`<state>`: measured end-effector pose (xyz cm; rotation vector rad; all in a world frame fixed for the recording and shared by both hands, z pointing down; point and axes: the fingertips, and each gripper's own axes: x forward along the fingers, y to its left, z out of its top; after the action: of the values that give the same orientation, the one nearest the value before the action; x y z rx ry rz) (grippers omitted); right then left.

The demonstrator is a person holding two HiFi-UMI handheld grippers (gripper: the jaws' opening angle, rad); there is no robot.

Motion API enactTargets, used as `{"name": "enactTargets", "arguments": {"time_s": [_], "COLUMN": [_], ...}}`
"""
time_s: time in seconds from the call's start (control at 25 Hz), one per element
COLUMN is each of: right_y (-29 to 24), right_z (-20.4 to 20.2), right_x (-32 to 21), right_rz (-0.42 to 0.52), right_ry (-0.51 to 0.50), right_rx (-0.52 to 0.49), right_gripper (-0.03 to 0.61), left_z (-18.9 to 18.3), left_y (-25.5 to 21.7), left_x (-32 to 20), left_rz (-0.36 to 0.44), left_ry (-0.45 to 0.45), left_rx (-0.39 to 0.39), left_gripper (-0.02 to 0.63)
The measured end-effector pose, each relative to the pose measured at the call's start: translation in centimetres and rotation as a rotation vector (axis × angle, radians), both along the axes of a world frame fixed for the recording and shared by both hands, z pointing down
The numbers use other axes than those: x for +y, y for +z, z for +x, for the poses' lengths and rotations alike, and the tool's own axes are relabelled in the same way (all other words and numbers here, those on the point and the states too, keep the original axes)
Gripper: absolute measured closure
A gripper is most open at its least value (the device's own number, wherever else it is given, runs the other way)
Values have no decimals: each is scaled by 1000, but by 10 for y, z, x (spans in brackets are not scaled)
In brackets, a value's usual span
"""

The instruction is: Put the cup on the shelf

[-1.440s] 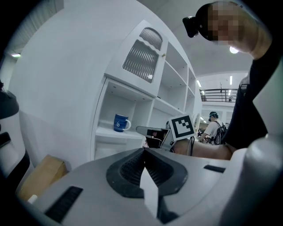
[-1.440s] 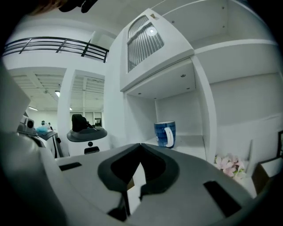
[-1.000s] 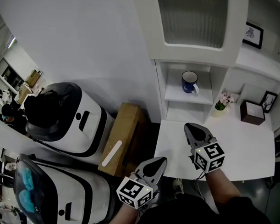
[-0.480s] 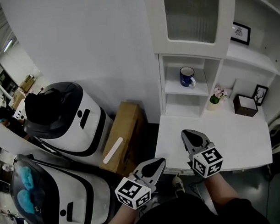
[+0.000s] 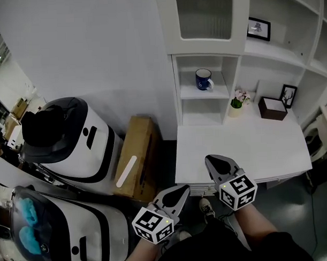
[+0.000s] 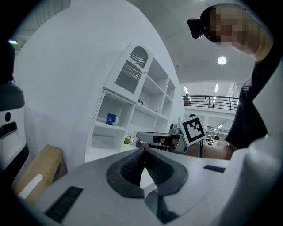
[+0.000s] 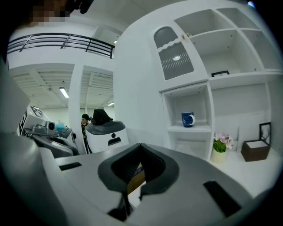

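Left gripper (image 5: 182, 190) sits lowest and nearest in the head view, jaws pressed together with nothing between them. Its own view shows the ribbed pads (image 6: 132, 164) meeting at the tip. Right gripper (image 5: 211, 161) is just beside it at about 2 o'clock, hanging over the near edge of the white desk (image 5: 260, 150). Its jaws are together too, and only background shows through the hollow behind the pads. So both tools are empty and well back from the work.

Off at 10 o'clock from the left gripper, a cardboard box (image 5: 137, 155) stands on the floor against the wall. Beyond it at 9 o'clock is a white-and-black machine (image 5: 62, 141).

Now up the desk towards 12 o'clock. A small potted plant with pink flowers (image 5: 236, 104) stands at the back, with a dark brown box (image 5: 271, 107) at its 3 o'clock and a picture frame (image 5: 288, 95) behind that.

And there is the cup: a blue mug (image 5: 203, 79), upright on the shelf (image 5: 197, 94) of the open cubby, handle out towards 3 o'clock. Above it is a cabinet door with ribbed glass (image 5: 205, 16). Both gripper views agree, with the mug alone on its board (image 6: 111, 118) (image 7: 188, 119).

By my reading the placing is done, since the mug rests where the task wants it.

If it had to be taken up, I would judge it stiff and fairly weighty for its size. It looks like glazed ceramic, so slippery and liable to chip. The surest hold would be across the wall at the rim, one jaw inside and one outside. Pinching the round body would be less sure.
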<state>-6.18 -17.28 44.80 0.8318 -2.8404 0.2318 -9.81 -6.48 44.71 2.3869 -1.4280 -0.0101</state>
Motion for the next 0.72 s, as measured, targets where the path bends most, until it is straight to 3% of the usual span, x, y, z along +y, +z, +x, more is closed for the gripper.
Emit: {"name": "enactTargets", "arguments": {"time_s": [0.72], "right_y": [14], "right_z": [59], "right_x": [110], "right_rz": [-18], "right_ry": [111], "right_rx": [19], "right_gripper": [574], "left_z": [44], "left_y": [2], "left_x": [80], "left_rz": [24], "left_ry": [138], "left_rx": [7], "left_gripper": [609]}}
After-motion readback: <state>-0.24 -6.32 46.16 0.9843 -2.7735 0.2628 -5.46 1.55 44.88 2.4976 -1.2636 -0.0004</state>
